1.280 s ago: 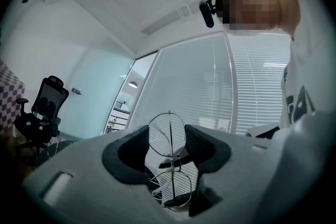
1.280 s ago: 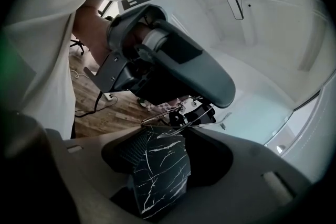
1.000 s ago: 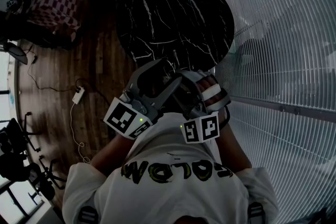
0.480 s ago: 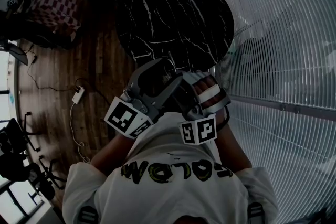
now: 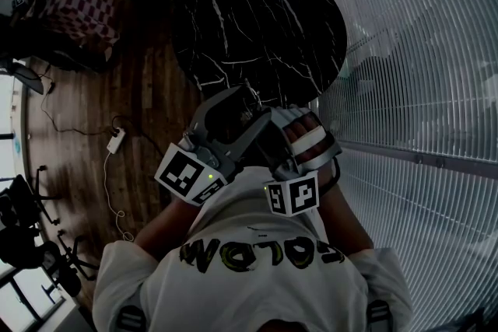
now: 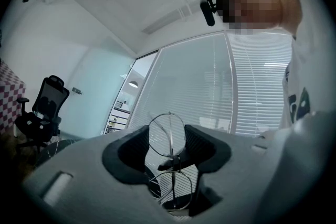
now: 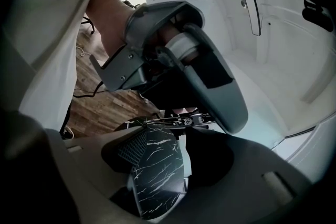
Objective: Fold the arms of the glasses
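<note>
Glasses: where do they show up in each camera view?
Head view: too thin and dark to pick out.
Left gripper view: glasses low centre, between the jaws.
Right gripper view: thin bar at centre, across the jaw tips.
Shared landmark: black marble table, head and right gripper views.

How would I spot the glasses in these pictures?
Near the round black marble table, the person holds the left tool. The glasses stand between its jaws: thin wire rims round clear lenses, unlike the bulky grey parts around.

Shirt (image 5: 261, 253) – outlined letters, upside down, roughly "COLOM"; left cube (image 5: 187, 173), right cube (image 5: 294, 195) – black-white square markers.
</note>
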{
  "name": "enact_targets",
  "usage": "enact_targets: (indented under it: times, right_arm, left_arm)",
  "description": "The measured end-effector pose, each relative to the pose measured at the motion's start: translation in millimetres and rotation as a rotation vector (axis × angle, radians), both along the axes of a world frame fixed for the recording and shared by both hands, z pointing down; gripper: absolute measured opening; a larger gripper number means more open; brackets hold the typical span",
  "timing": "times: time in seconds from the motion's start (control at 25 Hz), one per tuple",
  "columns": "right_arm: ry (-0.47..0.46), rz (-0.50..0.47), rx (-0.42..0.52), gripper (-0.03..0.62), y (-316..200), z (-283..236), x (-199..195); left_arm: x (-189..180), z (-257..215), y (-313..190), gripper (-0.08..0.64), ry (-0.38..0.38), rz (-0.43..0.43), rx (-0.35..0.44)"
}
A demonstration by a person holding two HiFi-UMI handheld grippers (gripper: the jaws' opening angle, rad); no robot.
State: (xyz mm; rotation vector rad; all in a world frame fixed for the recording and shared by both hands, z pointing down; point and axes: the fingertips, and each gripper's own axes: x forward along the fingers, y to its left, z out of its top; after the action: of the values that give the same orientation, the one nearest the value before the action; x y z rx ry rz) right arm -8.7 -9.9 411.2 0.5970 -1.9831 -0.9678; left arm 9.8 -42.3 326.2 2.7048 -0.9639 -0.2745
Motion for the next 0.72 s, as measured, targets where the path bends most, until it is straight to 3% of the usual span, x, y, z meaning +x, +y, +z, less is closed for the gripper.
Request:
enact_targets:
  times: [0.24,0.48,0.56,0.72]
  right_arm:
    - [-0.028,0.02,-0.014,0.238,-6,-1,3]
    - [-0.08,0.074,-0.059,0.241,-6,1,30]
    - [-0.148,0.102,-0.104,0.241,-9,-4,38]
    - [-0.435,0.162,-0.287,0.237,-18,-25,43]
  left_arm:
    - [-7,0,-3,0.216,0.006,-0.01,0.002]
    - [-14,4,-3,0.216,-0.002,-0.035,0.008]
    - [-19,4,-4,0.216,-0.004,-0.043,0.01]
    - [-24,2,-10,0.216,-0.009,-0.052,0.009]
